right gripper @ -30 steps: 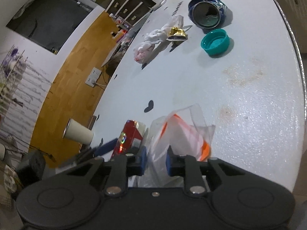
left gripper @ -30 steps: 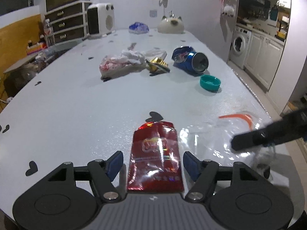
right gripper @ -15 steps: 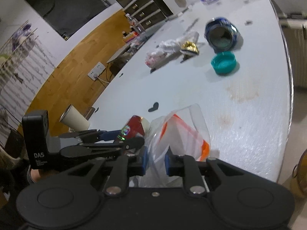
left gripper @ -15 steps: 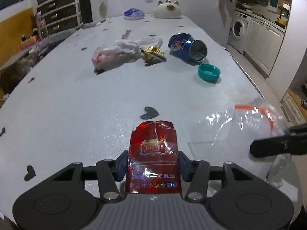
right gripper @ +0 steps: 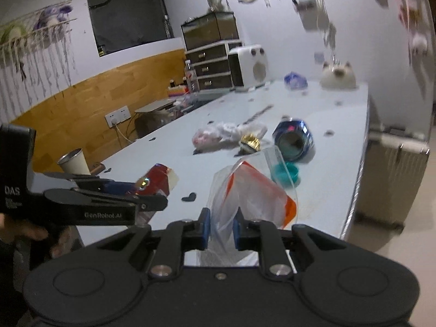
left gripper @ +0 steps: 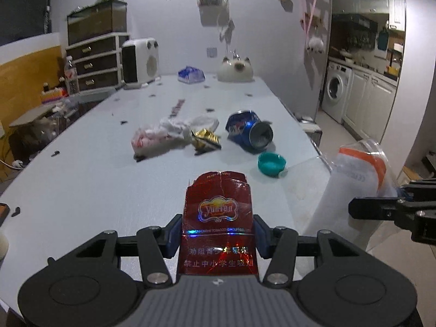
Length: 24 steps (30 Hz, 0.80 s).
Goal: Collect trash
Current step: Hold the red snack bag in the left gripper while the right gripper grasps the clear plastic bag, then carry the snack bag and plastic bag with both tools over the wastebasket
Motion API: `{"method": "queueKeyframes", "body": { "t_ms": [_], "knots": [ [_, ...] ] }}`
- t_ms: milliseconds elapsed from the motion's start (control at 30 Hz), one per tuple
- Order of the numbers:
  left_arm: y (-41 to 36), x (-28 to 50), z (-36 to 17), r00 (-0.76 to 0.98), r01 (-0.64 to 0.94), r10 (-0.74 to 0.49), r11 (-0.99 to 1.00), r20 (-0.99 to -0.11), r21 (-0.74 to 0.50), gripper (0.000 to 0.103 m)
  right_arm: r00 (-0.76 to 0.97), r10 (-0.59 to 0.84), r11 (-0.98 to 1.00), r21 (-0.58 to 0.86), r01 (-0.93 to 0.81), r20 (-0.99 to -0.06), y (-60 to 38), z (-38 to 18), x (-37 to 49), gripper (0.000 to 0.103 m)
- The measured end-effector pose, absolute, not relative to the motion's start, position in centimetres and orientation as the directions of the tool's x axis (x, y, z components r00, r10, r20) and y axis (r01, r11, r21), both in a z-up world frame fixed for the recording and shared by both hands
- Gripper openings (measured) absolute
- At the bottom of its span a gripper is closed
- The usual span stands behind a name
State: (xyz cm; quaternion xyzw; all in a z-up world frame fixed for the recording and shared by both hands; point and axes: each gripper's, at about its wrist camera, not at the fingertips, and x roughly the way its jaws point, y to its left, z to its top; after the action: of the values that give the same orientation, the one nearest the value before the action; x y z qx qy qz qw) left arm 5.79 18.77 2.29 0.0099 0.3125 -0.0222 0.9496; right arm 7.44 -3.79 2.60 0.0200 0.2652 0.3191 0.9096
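My left gripper point(left gripper: 216, 235) is shut on a flattened red cigarette pack point(left gripper: 218, 218) and holds it clear of the white table point(left gripper: 81, 185). In the right wrist view that pack point(right gripper: 159, 178) shows at the left, in the left gripper point(right gripper: 152, 194). My right gripper point(right gripper: 220, 227) is shut on a clear zip bag with an orange strip point(right gripper: 253, 193), and the bag point(left gripper: 354, 182) hangs beside the pack on its right. Farther up the table lie a crushed blue can point(left gripper: 249, 132), a teal cap point(left gripper: 272, 164), a gold wrapper point(left gripper: 205, 139) and crumpled white plastic point(left gripper: 163, 135).
A white heater point(left gripper: 140, 60), a cat-shaped ornament point(left gripper: 236, 70) and a blue wrapper point(left gripper: 190, 75) stand at the table's far end. A paper cup point(right gripper: 73, 162) sits near the left edge. A suitcase point(right gripper: 392, 179) stands on the floor right of the table.
The left gripper closed on the red pack and lifted it off the table. The right gripper rose and rolled upright with the bag, which now hangs in the air.
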Motion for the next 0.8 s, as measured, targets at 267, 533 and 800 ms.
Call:
{"method": "queueKeyframes", "body": {
  "t_ms": [267,533,800],
  "knots": [
    [17.3,3.9,3.9,0.851,0.029,-0.022,1.0,-0.525,0.004,0.053,0.758,0.504,0.844,0.05,-0.534,-0.414,-5.1,4.2,4.9,0.017],
    [14.0,3.5,4.0,0.873,0.073,-0.07,0.997,-0.483,-0.012,0.053,0.82,0.414,0.897,0.024,-0.442,-0.396,-8.9,4.6,3.9,0.017],
    [7.9,4.4,2.7,0.861,0.191,-0.182,0.981,-0.474,-0.03,0.053,0.863,0.299,0.947,0.017,-0.32,-0.407,-14.5,3.4,2.8,0.017]
  ]
}}
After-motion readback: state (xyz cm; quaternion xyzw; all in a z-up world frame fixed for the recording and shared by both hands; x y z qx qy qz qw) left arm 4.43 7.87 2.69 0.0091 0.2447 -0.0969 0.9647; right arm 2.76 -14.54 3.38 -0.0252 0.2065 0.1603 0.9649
